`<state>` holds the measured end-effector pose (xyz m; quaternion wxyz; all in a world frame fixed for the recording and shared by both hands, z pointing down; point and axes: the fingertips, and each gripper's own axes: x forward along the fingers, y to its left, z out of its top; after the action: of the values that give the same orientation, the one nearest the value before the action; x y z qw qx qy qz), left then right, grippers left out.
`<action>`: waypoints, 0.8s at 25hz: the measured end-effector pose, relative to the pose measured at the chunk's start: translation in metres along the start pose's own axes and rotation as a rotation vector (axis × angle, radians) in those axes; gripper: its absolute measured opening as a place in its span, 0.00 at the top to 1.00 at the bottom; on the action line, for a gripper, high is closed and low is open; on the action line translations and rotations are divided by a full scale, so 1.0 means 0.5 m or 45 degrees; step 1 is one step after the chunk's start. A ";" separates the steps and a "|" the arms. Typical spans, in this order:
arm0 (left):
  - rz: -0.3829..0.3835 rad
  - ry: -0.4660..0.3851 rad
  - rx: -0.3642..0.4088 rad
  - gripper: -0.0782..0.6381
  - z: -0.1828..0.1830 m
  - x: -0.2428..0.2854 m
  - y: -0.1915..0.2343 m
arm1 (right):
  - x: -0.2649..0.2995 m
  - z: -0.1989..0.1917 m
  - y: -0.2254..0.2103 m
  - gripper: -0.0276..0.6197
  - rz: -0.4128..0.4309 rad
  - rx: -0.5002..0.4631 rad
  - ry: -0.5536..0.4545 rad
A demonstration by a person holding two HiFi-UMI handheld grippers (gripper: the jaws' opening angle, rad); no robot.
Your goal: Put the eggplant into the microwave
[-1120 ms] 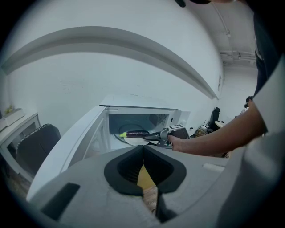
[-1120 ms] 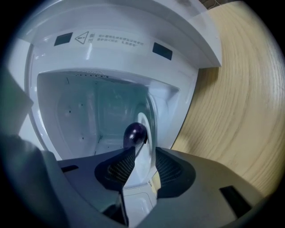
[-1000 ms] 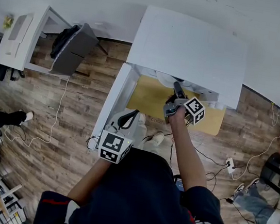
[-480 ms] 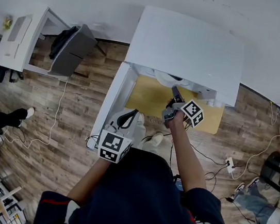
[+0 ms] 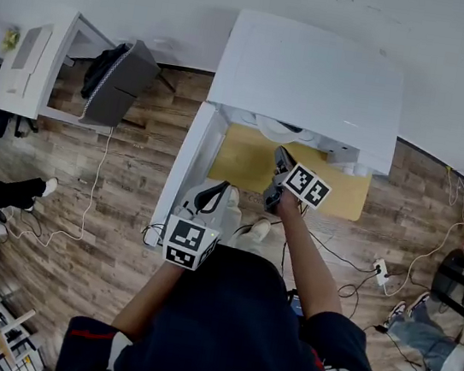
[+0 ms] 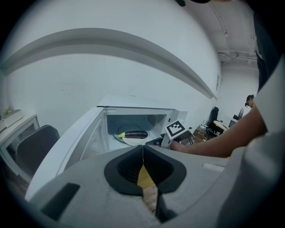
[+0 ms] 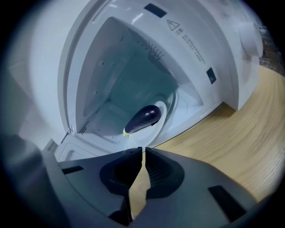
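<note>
Eggplant (image 7: 143,118) is inside the microwave (image 7: 213,53), lying on the white plate (image 7: 168,116) on the cavity floor, green stem end toward the door side. Door (image 6: 67,147) is swung open on the left. Right tongs (image 7: 143,150) sit just outside the opening, over the wooden worktop (image 7: 231,147), and point into the cavity. Their jaws have just been closing and are now nearly together, with only a thin slit and nothing between them, apart from the eggplant. Left tongs (image 6: 143,148) are held back close to the person's body, pointing at the microwave from farther off, jaws together, empty. Person's right forearm (image 6: 213,144) reaches across the left gripper view toward the opening.
</note>
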<state>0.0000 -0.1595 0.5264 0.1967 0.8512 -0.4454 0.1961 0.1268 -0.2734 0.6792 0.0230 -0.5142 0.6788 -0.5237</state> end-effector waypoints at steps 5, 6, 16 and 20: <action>-0.001 0.001 -0.010 0.87 -0.001 0.000 0.002 | 0.009 -0.018 0.010 0.93 -0.070 -0.264 0.081; 0.000 0.000 -0.013 0.87 -0.002 -0.001 0.003 | 0.011 -0.021 0.012 0.93 -0.087 -0.310 0.090; -0.006 0.003 -0.033 0.87 -0.007 -0.003 0.024 | 0.034 -0.032 0.031 0.94 -0.186 -0.598 0.160; -0.010 0.003 -0.039 0.87 -0.009 -0.001 0.028 | 0.041 -0.030 0.027 0.94 -0.209 -0.612 0.162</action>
<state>-0.0124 -0.1643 0.5323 0.2111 0.8496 -0.4447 0.1895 0.0995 -0.2787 0.6865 -0.1850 -0.5242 0.7399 -0.3787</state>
